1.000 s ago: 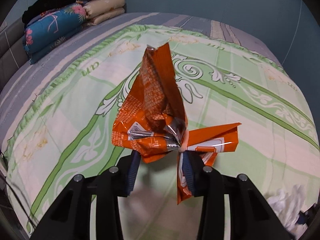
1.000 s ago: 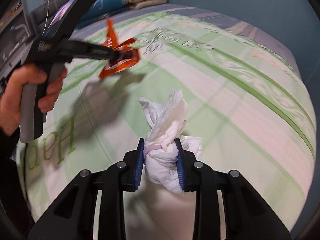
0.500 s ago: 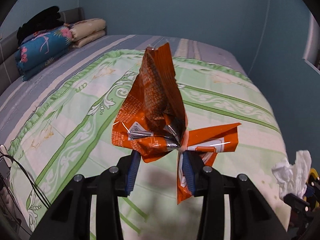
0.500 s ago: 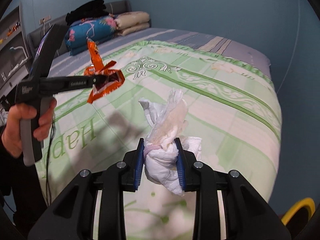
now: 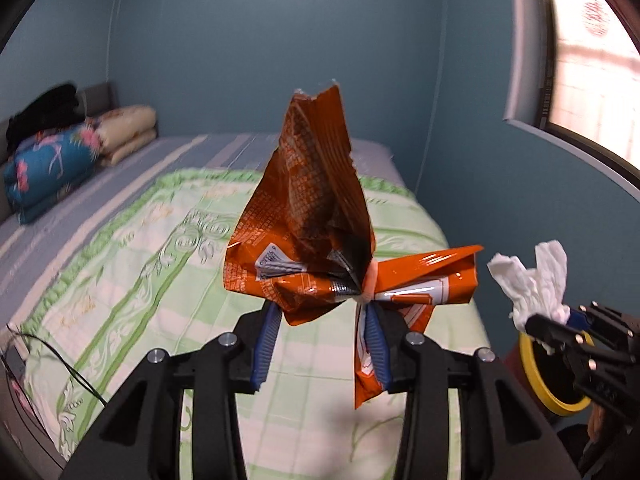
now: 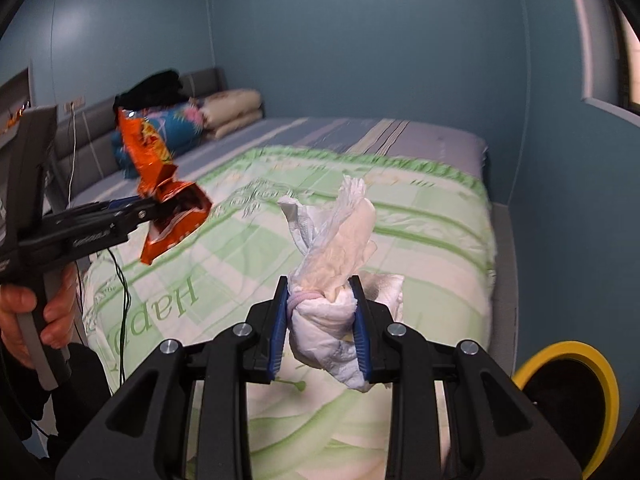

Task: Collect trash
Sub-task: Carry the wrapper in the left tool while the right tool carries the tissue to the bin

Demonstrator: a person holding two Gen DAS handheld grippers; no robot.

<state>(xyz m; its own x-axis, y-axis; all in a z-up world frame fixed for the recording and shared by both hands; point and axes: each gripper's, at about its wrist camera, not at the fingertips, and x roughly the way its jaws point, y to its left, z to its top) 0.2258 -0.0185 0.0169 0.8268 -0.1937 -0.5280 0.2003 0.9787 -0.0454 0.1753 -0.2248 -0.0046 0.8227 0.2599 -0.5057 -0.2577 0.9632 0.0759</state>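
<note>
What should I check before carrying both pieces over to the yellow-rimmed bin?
1. Left gripper shut on the orange snack bag: ok.
2. Right gripper shut on the white tissue wad: ok.
3. Both pieces lifted off the bed: ok.
4. Yellow-rimmed bin in sight, low right beside the bed: ok.
5. Bin opening unobstructed: cannot tell, only part shows.
6. More trash left on the bed: cannot tell, the near part is hidden.

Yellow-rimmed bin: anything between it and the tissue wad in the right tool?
Nothing visible. The tissue wad, clamped in the right tool, hangs above the bed's corner. The yellow-rimmed bin sits on the floor to the lower right, opening unblocked. The left tool with the orange wrapper is far left.
</note>
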